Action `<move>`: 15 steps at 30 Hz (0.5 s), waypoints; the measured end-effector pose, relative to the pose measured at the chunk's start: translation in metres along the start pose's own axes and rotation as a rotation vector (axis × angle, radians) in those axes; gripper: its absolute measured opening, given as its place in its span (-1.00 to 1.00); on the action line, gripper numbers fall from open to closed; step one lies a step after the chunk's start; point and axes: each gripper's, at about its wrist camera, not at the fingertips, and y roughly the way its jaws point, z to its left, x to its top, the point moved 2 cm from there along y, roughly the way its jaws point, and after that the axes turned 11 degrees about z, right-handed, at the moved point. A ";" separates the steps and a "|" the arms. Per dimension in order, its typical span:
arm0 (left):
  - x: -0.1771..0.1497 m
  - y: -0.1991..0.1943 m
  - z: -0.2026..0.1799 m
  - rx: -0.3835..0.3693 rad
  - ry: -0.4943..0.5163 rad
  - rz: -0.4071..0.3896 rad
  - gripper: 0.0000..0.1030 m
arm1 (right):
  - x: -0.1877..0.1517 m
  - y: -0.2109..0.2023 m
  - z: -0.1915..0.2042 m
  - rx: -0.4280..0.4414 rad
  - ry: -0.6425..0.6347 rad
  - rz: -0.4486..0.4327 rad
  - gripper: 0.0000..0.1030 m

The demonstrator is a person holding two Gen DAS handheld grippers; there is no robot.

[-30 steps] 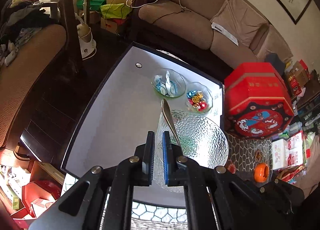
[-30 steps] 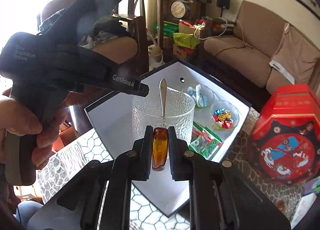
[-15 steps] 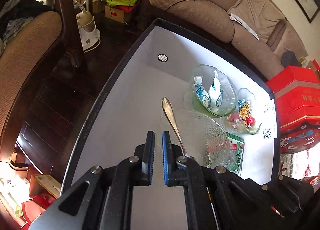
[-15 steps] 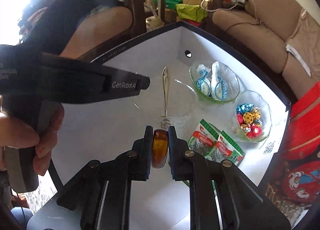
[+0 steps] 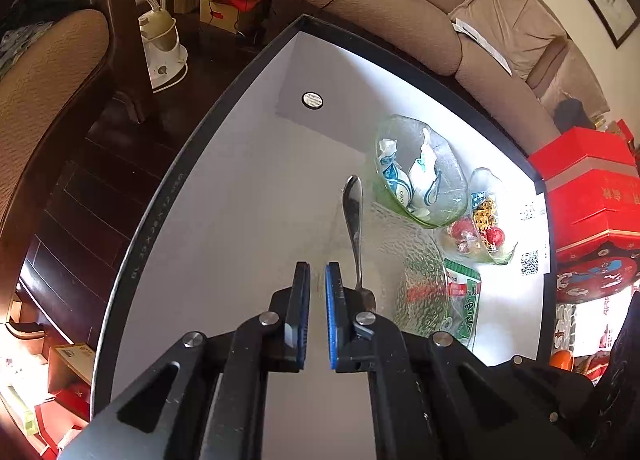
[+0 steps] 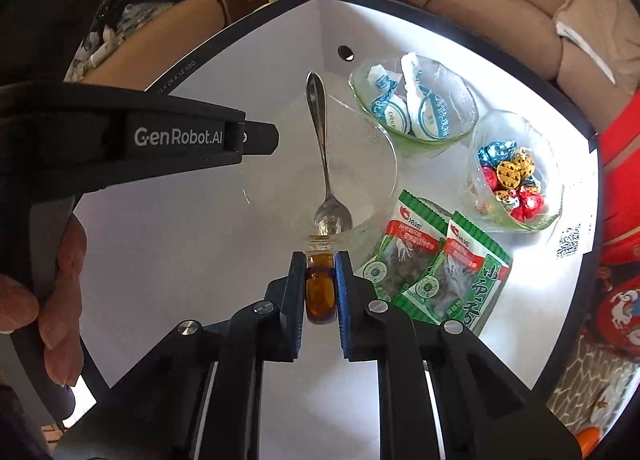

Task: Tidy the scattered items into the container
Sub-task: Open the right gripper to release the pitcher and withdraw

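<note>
Steeply tilted down, the right hand-held gripper (image 6: 319, 292) clamps a small amber glass vial (image 6: 319, 292) over the white-lined black-rimmed box (image 6: 168, 244). Just ahead stands a clear textured glass tumbler (image 6: 372, 179) holding a metal spoon (image 6: 325, 163). The left hand-held gripper (image 5: 317, 316), gripped by a hand (image 6: 48, 300), pinches that tumbler's rim, jaws narrow.
</note>
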 end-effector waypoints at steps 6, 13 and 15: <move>-0.001 -0.002 0.004 -0.029 0.000 0.037 -0.86 | 0.000 0.005 -0.012 0.064 0.064 0.007 -0.60; -0.021 -0.070 0.028 -0.162 0.014 -0.025 -0.84 | -0.032 -0.054 -0.018 0.132 0.099 -0.134 -0.44; -0.035 -0.092 0.031 -0.150 0.032 -0.069 -0.84 | -0.046 -0.076 -0.021 0.141 0.105 -0.173 -0.44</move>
